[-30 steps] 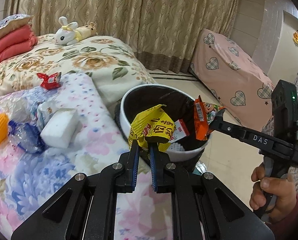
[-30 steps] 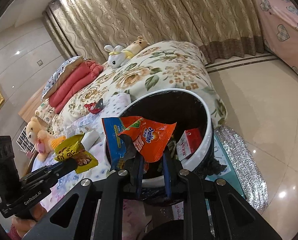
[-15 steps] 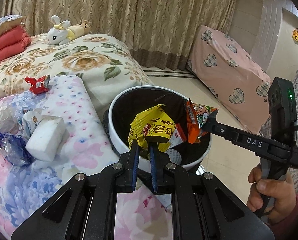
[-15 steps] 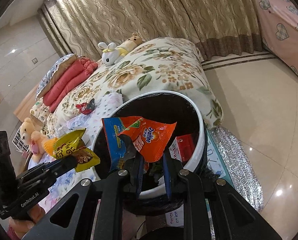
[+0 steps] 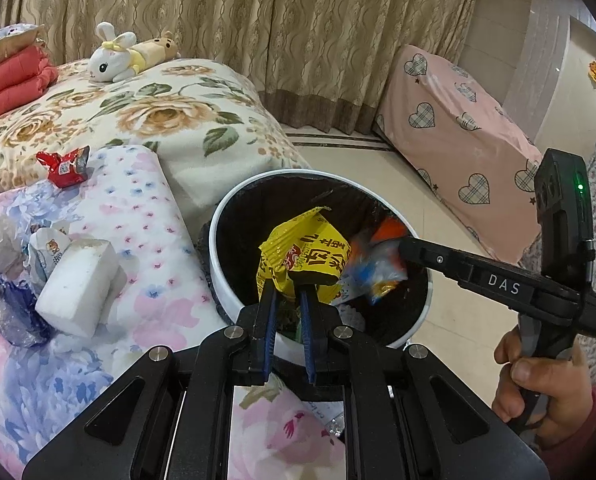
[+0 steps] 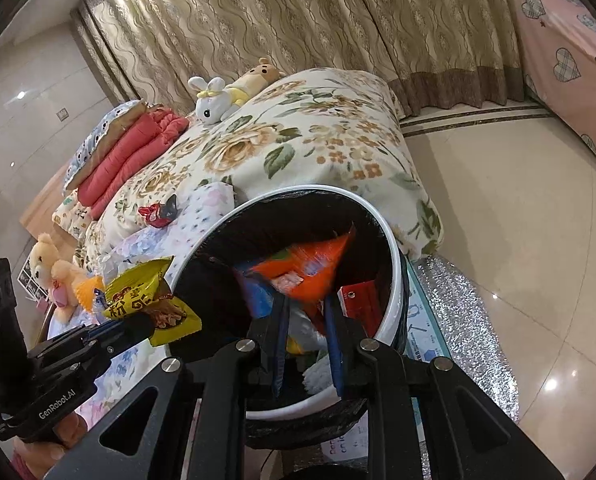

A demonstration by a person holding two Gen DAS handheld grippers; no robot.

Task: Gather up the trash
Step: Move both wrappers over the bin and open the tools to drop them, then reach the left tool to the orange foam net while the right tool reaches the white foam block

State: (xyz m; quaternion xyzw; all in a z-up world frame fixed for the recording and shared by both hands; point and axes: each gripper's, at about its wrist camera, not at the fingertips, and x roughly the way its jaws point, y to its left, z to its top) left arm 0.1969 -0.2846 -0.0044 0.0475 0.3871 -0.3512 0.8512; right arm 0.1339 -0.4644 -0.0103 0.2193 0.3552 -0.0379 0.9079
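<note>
- Step in hand looks like the drop: both wrappers are over the bin [image 5: 217, 268], which sits on the floor right up against the bed [image 5: 153, 216].
- Right gripper [image 6: 304, 300] has just been opening. The orange wrapper [image 6: 310, 264] is a blur at its tips, low corner between the fingers but seemingly not pressed, so I'd say it's slipping free into the black liner. Best to hold that hand [image 5: 538, 384] steady over the middle and let the wrapper fall clear before pulling away.
- Left gripper [image 5: 287, 286] is pressed together on the bottom edge of the yellow wrapper [image 5: 306, 252], which stands up above the tips and hangs over the near side of the bin's mouth.
- For that one I'd nudge a touch further in before letting go - crinkly foil is light and can flutter or cling to a finger, and the near rim is close.
- Spread the fingers wide in one go; a half-open pinch tends to drag the packet back out.
- Keep the two grippers apart over the bin so they don't bump.
- Left on the bed: a red wrapper [image 5: 63, 166], a white foam block [image 5: 77, 284] and crumpled plastic bags [image 5: 5, 304] - plenty to fetch.
</note>
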